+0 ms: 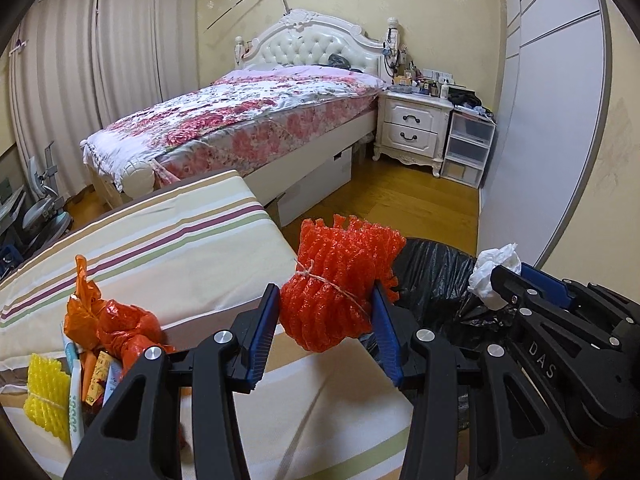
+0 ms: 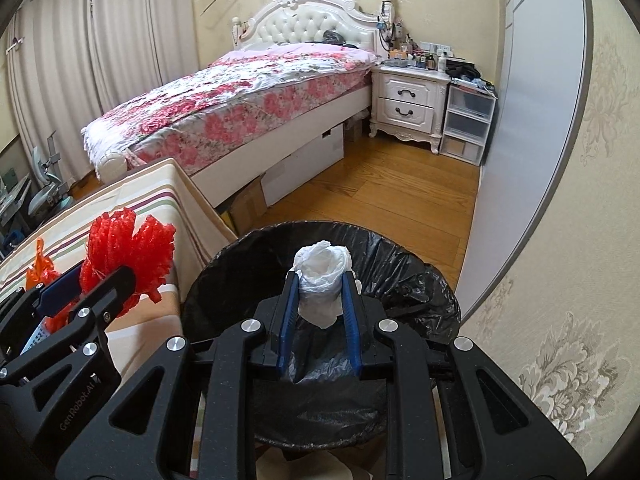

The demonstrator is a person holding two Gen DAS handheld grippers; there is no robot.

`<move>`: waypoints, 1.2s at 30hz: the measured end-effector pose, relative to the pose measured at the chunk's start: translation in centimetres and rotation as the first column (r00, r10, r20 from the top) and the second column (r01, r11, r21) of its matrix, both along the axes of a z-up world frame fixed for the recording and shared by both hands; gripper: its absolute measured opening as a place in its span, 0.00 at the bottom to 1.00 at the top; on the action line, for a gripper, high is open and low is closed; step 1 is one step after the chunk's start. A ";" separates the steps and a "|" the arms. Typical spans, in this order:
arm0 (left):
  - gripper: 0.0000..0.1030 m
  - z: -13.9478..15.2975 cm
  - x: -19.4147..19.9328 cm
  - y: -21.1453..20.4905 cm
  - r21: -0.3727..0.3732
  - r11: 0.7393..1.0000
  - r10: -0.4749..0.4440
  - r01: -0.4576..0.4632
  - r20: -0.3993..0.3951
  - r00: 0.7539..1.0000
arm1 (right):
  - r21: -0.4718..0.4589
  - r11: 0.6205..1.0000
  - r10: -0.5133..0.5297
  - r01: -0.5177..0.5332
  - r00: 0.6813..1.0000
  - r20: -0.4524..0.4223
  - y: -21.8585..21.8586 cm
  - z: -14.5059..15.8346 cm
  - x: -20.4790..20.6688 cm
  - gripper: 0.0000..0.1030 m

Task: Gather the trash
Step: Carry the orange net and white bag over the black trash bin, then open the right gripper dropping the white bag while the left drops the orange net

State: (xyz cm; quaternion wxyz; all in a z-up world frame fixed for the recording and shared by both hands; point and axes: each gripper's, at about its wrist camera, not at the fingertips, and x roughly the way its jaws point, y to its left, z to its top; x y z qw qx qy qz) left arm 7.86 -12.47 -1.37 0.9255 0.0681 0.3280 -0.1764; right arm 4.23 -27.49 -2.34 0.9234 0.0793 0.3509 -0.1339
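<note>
My left gripper [image 1: 326, 300] is shut on a red foam net bundle [image 1: 340, 280] tied with string, held above the striped table's right edge; the bundle also shows in the right wrist view [image 2: 128, 256]. My right gripper [image 2: 320, 280] is shut on a crumpled white plastic wad [image 2: 322, 280] and holds it over the open mouth of the bin lined with a black bag [image 2: 408, 280]. In the left wrist view the white wad [image 1: 494, 270] and the right gripper [image 1: 508, 280] sit right of the bin [image 1: 436, 276].
More trash lies at the table's left: an orange plastic bag [image 1: 116, 328], a yellow foam net [image 1: 46, 396] and several wrappers [image 1: 96, 376]. The striped tablecloth [image 1: 180, 248] covers the table. A bed [image 2: 248, 96], nightstand [image 2: 408, 100] and wooden floor [image 2: 380, 196] lie beyond.
</note>
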 end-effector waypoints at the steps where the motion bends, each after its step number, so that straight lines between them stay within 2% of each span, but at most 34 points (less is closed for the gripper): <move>1: 0.44 -0.1 0.2 -0.2 0.002 1.000 -0.002 0.002 -0.004 1.000 | 0.001 1.000 -0.004 0.004 1.000 -0.004 -0.2 -0.1 0.2 0.21; 13: 0.45 -1.5 1.5 -2.1 0.038 0.999 -0.023 0.025 -0.031 0.999 | 0.019 0.999 -0.036 0.036 0.999 -0.030 -1.5 -1.5 1.6 0.22; 15: 0.47 -1.4 1.5 -2.3 0.043 0.999 -0.023 0.024 -0.031 0.999 | 0.014 0.999 -0.044 0.045 0.999 -0.026 -1.6 -1.5 1.8 0.26; 17: 0.52 -1.4 1.6 -2.3 0.044 0.999 -0.017 0.018 -0.034 0.999 | 0.010 0.998 -0.060 0.060 0.998 -0.019 -1.7 -1.4 1.7 0.40; 18: 0.57 -1.5 1.7 -2.2 0.041 0.999 -0.014 0.015 -0.035 0.999 | 0.009 0.998 -0.064 0.065 0.998 -0.017 -1.8 -1.4 1.7 0.42; 22: 0.61 -1.4 1.8 -1.8 0.023 1.000 0.000 0.001 -0.040 0.999 | 0.004 0.997 -0.076 0.076 0.997 -0.016 -2.0 -1.4 1.5 0.44; 31: 0.71 -0.9 1.3 -1.1 0.035 0.999 0.030 -0.029 -0.014 0.999 | -0.005 0.996 -0.089 0.089 0.996 -0.004 -2.1 -0.8 0.9 0.53; 36: 0.72 -0.5 1.1 -0.1 0.034 0.998 0.051 -0.050 -0.013 0.999 | -0.012 0.996 -0.085 0.085 0.996 0.002 -1.5 -0.3 0.6 0.57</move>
